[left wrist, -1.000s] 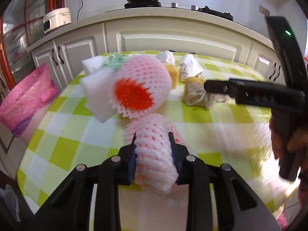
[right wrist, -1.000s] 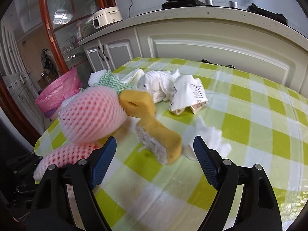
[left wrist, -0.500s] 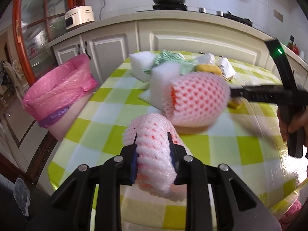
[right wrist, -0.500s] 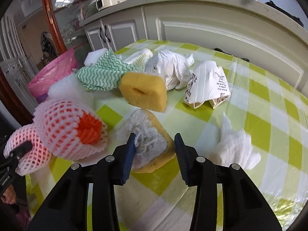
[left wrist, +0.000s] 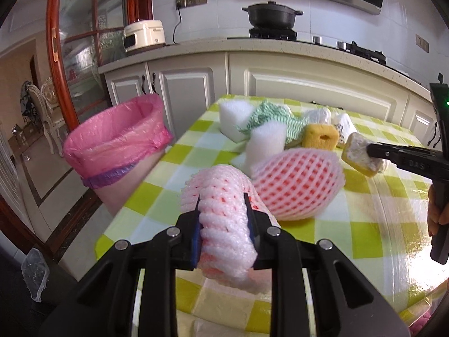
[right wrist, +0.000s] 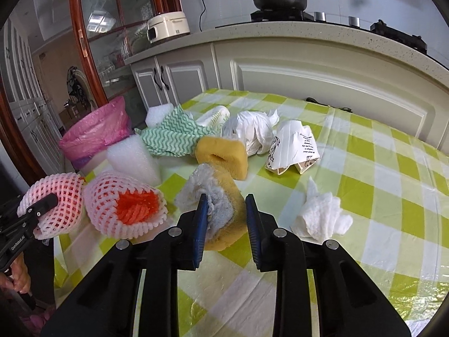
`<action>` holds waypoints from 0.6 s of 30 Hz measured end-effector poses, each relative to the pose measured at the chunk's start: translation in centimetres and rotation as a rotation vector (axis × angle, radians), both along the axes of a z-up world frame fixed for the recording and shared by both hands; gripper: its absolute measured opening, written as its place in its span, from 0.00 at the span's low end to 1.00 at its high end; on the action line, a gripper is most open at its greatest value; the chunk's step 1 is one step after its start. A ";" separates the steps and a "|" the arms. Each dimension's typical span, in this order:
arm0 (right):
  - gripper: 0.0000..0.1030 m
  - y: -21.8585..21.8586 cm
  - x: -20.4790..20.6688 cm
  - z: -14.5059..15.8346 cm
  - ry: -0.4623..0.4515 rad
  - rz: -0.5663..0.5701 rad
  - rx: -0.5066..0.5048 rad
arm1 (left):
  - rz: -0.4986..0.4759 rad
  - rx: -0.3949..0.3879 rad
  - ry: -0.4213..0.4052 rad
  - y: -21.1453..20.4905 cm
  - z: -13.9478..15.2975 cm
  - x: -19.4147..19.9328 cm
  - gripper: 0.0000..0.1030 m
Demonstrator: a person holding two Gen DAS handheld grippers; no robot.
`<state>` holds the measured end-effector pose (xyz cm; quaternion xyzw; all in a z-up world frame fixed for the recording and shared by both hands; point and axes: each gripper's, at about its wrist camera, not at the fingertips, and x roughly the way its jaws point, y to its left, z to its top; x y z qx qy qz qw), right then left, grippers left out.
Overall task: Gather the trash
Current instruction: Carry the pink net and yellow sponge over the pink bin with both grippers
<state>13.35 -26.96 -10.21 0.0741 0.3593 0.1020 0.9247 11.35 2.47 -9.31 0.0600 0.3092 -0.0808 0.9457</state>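
Pinching a pink foam fruit net at the bottom centre of the left wrist view, the left gripper has its fingers closed on the soft sleeve, which bulges out on both sides of the pads. It is held clear of the tabletop, probably so it can be carried to the bin. In the right wrist view the right gripper squeezes a worn yellow sponge, grey fluff uppermost, likewise raised off the checked cloth.

Just beyond, a second foam net with an orange lining lies on its side. Past it sit a white foam block, a yellow sponge with a hole, a green zigzag cloth, crumpled white paper, a printed paper bag and, to the right, a tissue wad.

Farther left, off the table edge, stands the pink-lined trash bin, open-mouthed and seemingly placed to receive drops. Both held items likely go there next.
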 end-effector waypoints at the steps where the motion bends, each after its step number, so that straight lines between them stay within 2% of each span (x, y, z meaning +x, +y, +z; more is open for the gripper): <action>1: 0.27 -0.1 -0.4 0.2 -0.005 -0.001 0.002 | 0.002 -0.001 -0.009 0.0 0.2 -0.2 0.23; 11: 0.27 -0.2 -4.0 2.1 -0.049 -0.007 0.007 | -0.024 -0.016 -0.110 -0.6 3.6 -2.8 0.23; 18: 0.27 -0.1 -5.7 3.3 -0.076 -0.008 0.000 | -0.038 -0.023 -0.148 -1.0 5.0 -4.0 0.23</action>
